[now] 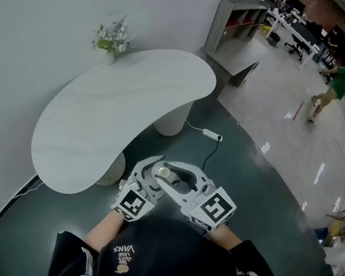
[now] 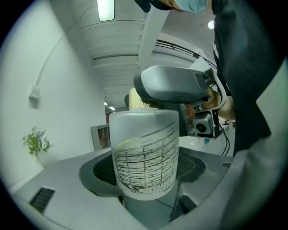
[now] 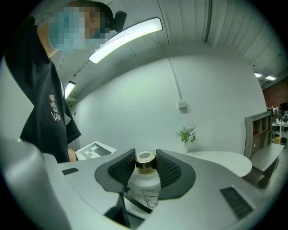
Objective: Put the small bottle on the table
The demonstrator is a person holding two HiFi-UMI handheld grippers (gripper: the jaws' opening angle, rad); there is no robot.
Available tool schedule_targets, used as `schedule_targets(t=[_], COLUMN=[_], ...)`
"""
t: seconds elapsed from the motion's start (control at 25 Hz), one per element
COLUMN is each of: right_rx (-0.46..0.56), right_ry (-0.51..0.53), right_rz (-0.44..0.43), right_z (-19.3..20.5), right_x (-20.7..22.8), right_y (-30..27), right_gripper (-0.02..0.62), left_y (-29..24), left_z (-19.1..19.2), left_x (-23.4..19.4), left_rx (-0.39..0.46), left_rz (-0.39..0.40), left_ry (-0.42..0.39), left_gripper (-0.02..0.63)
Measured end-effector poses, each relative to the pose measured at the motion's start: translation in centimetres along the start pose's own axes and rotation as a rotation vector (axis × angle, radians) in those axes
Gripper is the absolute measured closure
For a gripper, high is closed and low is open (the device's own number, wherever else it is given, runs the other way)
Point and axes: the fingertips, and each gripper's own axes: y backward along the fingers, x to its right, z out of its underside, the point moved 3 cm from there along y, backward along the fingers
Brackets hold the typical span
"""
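White and frosted, with black line print and a gold cap, the small bottle is in the air close to the person's chest, well apart from the pale, kidney-shaped table ahead. The right hand-held gripper is clamped narrowly on the gold cap, with its dark ribbed pads pressing both sides. The left hand-held gripper is spread wider round the bottle's body, and its pads appear to bear on the frosted wall. The two tools meet over the one bottle.

So the pick-up looks complete, and I judge the task about halfway done. The carry to the table, the setting down upright and the release are all left to do. Nothing of the bottle touches the table yet.

The frosting hides whatever the bottle may contain, so I cannot tell whether it is full. At the table's far end a small white vase holds a sprig of pale flowers and green leaves.
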Motion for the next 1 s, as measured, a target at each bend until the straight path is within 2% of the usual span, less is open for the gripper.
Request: schedule_targets(t=[0.48,0.68,1.0], right_rx=[0.029,0.017,-0.01], right_ry=[-0.051,-0.061,-0.026], right_rz=[0.072,0.04,-0.074], right_z=[0.0,0.4,-0.4], right_x=[4.0,7.8,16.2], right_y=[-6.7,-7.8,-7.3], right_gripper=[0.436,0.436,0.436], left_y=[-0.1,-2.8,-10.2], left_z=[2.3,3.1,2.3], left_x=[-7.3,-9.9,-13.8], left_rx=[-0.026,-0.033,-0.02], left_rz=[0.065,0.039,-0.064], left_ry=[0.006,0.023,0.047], left_gripper=[0.239,0.239,0.239])
